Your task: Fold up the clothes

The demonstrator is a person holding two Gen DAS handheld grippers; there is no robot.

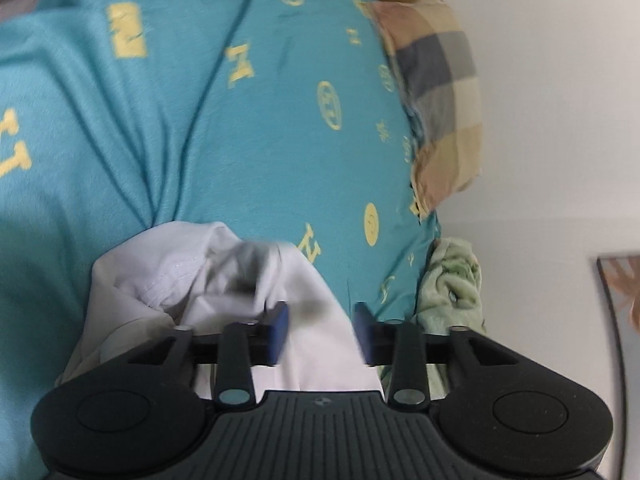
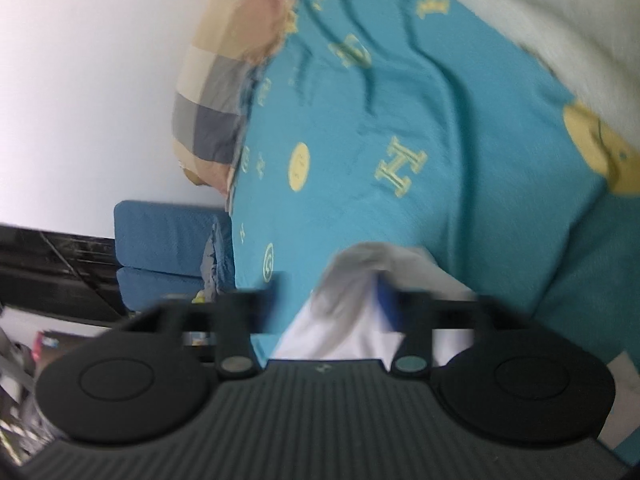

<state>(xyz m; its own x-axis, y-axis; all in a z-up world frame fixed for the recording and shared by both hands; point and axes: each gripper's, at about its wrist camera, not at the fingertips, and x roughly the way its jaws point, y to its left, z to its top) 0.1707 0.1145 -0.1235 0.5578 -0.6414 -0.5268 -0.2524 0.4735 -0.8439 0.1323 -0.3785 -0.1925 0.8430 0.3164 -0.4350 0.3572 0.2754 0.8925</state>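
A white garment [image 1: 224,284] lies bunched on a teal bed sheet with yellow letters [image 1: 256,140]. My left gripper [image 1: 320,320] has its blue pads apart, with white cloth lying between them. In the right wrist view, my right gripper [image 2: 332,300] is blurred by motion; its fingers stand apart with a fold of the white garment [image 2: 360,276] between them. More white fabric [image 2: 540,12] hangs at the top right of that view. The teal sheet [image 2: 400,140] fills the middle.
A checked pillow [image 1: 436,92] lies at the sheet's right edge by a white wall, also in the right wrist view [image 2: 224,92]. A pale green cloth [image 1: 448,284] sits beside the bed. Blue cushions [image 2: 168,248] and dark furniture [image 2: 52,264] stand at the left.
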